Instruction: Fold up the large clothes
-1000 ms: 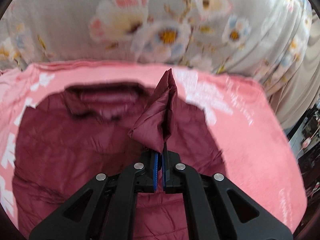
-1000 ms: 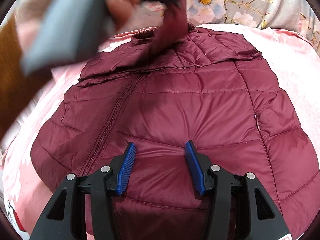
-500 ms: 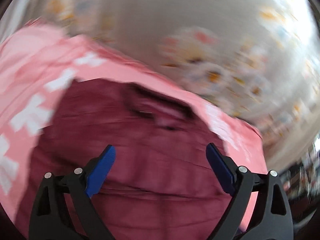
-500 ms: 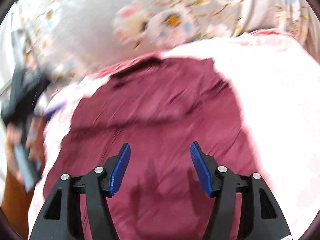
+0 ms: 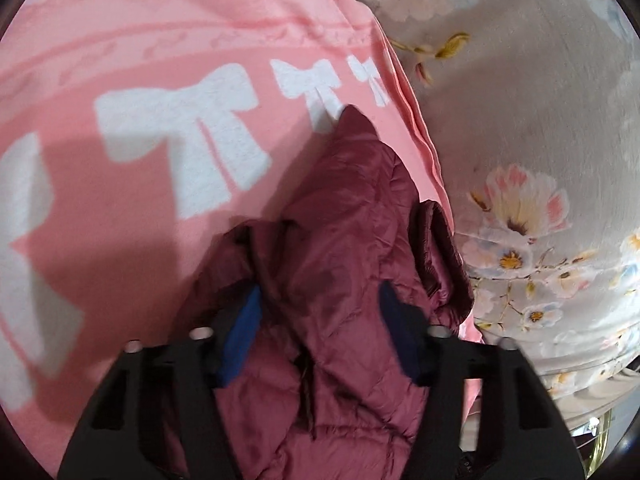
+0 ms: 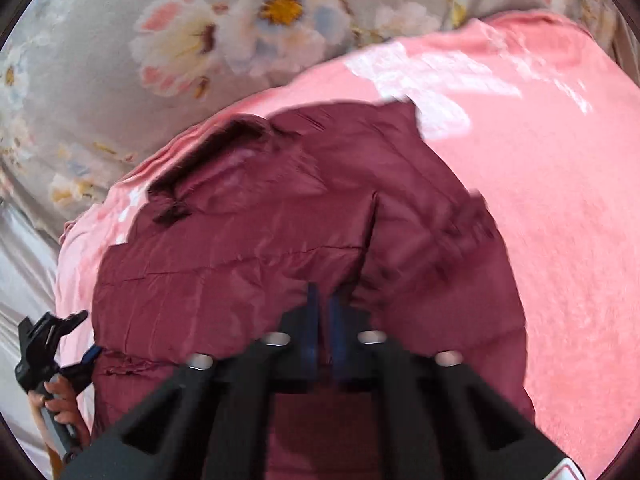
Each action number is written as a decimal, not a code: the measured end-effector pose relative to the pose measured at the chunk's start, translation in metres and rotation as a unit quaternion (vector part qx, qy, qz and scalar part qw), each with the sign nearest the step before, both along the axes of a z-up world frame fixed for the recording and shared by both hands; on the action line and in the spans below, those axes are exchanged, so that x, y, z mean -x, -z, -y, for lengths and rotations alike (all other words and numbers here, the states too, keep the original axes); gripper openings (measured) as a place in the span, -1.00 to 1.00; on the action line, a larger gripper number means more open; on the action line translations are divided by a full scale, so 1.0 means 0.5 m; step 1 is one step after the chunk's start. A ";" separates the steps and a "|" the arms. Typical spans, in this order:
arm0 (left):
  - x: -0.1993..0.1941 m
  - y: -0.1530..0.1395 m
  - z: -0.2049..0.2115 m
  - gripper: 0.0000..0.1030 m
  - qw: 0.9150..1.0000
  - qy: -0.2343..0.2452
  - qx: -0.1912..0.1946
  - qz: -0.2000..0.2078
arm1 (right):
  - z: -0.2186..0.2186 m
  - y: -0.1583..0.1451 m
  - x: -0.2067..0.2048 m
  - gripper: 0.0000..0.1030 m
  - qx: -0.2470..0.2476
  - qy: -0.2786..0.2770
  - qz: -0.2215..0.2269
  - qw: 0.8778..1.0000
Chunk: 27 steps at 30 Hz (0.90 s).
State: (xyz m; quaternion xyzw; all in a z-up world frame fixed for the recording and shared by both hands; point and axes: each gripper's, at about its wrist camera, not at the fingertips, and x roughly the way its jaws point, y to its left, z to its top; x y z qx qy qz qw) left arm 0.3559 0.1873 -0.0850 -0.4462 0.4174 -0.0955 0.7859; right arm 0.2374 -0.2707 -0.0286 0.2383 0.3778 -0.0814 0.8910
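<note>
Maroon quilted puffer jacket [image 6: 248, 256] lies on a pink blanket [image 6: 560, 200] with white bow prints, filling centre and lower part of the right wrist frame; collar toward upper left. Floral grey bedsheet [image 6: 120, 40] across the top of that frame. Right gripper [image 6: 323, 320] at lower centre, jaws nearly together, pinching a fold of the jacket fabric. Left gripper [image 5: 320, 320] at lower centre of its own view, jaws spread wide, straddling a bunched sleeve or edge of the jacket [image 5: 340, 240] without clamping it. The left gripper also shows at lower left of the right wrist frame [image 6: 60, 344], hand on its handle.
</note>
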 end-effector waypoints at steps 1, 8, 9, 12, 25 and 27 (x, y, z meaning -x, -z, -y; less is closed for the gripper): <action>-0.008 -0.006 0.002 -0.49 1.000 0.001 -0.004 0.001 | -0.011 -0.033 -0.002 -0.95 0.014 -0.011 0.024 1.000; 0.000 -0.095 0.011 -0.97 0.995 -0.021 -0.063 0.071 | -0.024 -0.212 0.029 -0.97 0.080 -0.029 0.155 0.984; 0.005 -0.099 0.018 -0.98 0.994 -0.018 -0.079 0.074 | -0.018 -0.199 0.023 -0.97 0.084 -0.027 0.143 0.986; 0.007 -0.083 0.047 -0.99 0.988 -0.011 -0.139 0.061 | 0.007 -0.107 -0.014 -0.97 0.081 -0.015 0.072 0.994; 0.019 0.021 0.066 -0.98 0.980 0.005 -0.192 0.041 | 0.004 0.074 -0.028 -0.98 0.078 -0.009 -0.030 0.996; 0.021 0.017 0.078 -0.97 0.975 0.005 -0.219 0.047 | 0.003 0.075 -0.033 -0.98 0.081 -0.012 -0.035 0.996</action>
